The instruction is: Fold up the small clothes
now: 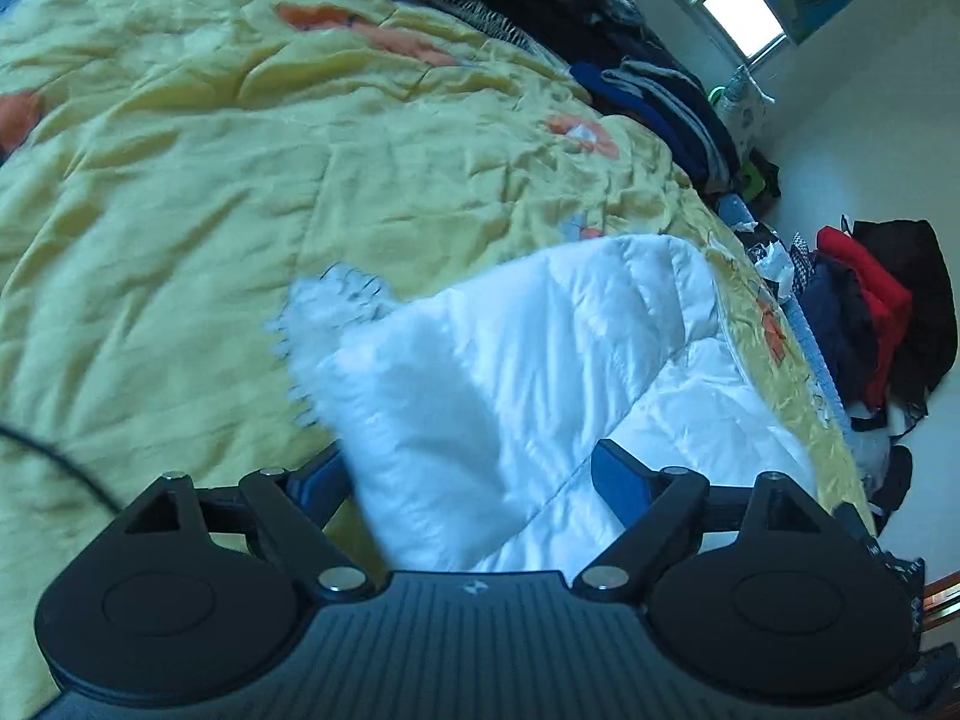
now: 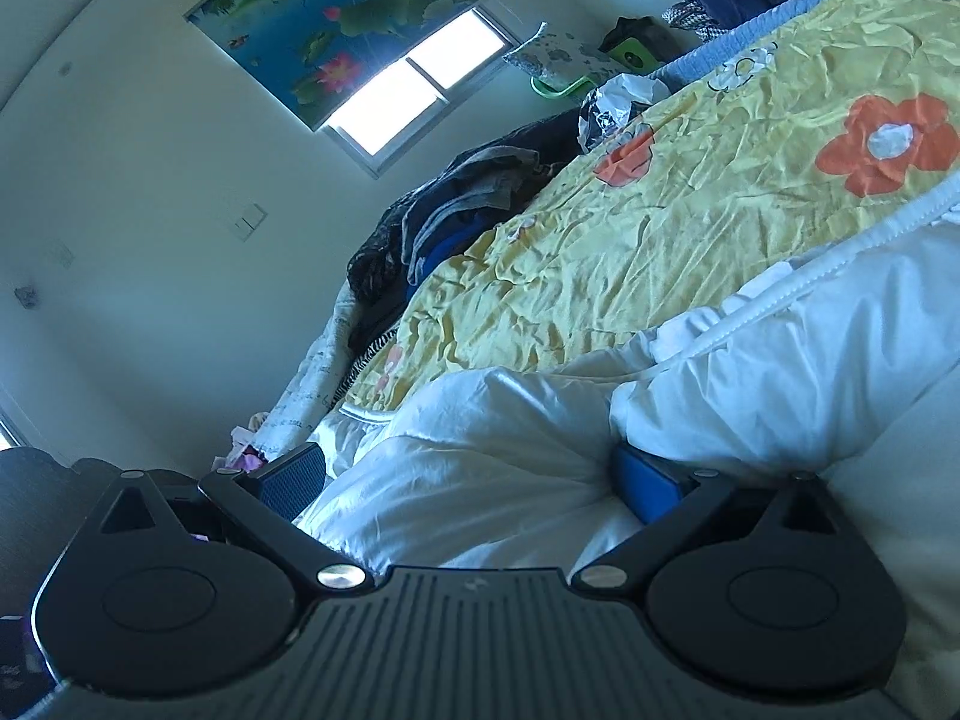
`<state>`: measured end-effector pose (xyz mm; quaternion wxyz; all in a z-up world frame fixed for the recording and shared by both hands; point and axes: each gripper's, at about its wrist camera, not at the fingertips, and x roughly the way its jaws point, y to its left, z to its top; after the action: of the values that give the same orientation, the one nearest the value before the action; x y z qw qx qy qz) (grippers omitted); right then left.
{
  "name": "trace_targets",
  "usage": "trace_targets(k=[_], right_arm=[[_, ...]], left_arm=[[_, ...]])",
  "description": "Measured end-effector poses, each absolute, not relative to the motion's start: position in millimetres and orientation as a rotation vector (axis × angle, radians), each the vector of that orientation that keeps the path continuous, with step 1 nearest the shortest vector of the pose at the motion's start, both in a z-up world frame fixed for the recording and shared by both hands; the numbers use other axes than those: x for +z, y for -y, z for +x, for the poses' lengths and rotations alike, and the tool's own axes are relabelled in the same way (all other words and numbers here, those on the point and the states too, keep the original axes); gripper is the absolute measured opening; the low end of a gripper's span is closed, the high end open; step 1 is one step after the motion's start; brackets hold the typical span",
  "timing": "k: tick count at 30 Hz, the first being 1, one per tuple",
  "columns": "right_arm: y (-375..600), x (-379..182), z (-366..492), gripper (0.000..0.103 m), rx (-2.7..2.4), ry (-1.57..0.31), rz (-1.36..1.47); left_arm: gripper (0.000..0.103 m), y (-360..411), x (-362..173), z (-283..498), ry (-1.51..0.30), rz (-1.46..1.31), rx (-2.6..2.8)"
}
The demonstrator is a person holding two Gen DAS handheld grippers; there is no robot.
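Observation:
A white padded jacket [image 1: 540, 360] lies on the yellow flowered quilt [image 1: 210, 180]. Its sleeve with a knitted cuff [image 1: 324, 306] hangs blurred between the wide-apart blue pads of my left gripper [image 1: 468, 480]. In the right wrist view the same white jacket [image 2: 750, 360] with its zipper edge [image 2: 798, 282] bulges between the wide-apart pads of my right gripper [image 2: 474, 480]. The fabric touches the right pad [image 2: 645, 486]; the left pad [image 2: 294, 477] stands free. The jaws of both grippers are open.
Dark folded clothes [image 1: 660, 102] are piled along the bed's far edge. Red and dark garments [image 1: 870, 312] lie on the floor beside the bed. A window [image 2: 414, 90] with a lotus blind is in the wall. The quilt [image 2: 720, 180] spreads wide past the jacket.

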<state>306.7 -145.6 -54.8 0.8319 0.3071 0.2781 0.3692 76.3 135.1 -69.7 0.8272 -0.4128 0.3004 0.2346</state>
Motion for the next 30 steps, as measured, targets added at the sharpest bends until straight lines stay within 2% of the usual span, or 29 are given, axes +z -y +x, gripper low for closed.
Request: trace_targets(k=[3, 5, 7, 13, 17, 24, 30], right_arm=[[147, -55, 305, 0.103, 0.785, -0.585, 0.659], [148, -55, 304, 0.103, 0.788, -0.581, 0.67], [149, -56, 303, 0.103, 0.791, -0.576, 0.68], [152, -58, 302, 0.103, 0.804, -0.562, 0.716], [154, -59, 303, 0.103, 0.81, -0.557, 0.736], [170, -68, 307, 0.103, 0.845, -0.533, 0.879], [193, -85, 313, 0.103, 0.893, -0.493, 1.101]], left_arm=[[0.085, -132, -69, 89, -0.654, -0.856, 0.489], [0.074, -132, -68, 92, -0.656, -0.873, 0.495], [0.05, -131, -65, 94, -0.658, -0.873, 0.489], [0.021, -118, -46, 96, -0.639, -0.758, 0.457], [0.017, -94, -23, 101, -0.599, -0.585, 0.458], [0.016, -7, 27, 97, -0.391, -0.215, 0.236], [0.016, 56, 35, 86, -0.356, -0.124, 0.018]])
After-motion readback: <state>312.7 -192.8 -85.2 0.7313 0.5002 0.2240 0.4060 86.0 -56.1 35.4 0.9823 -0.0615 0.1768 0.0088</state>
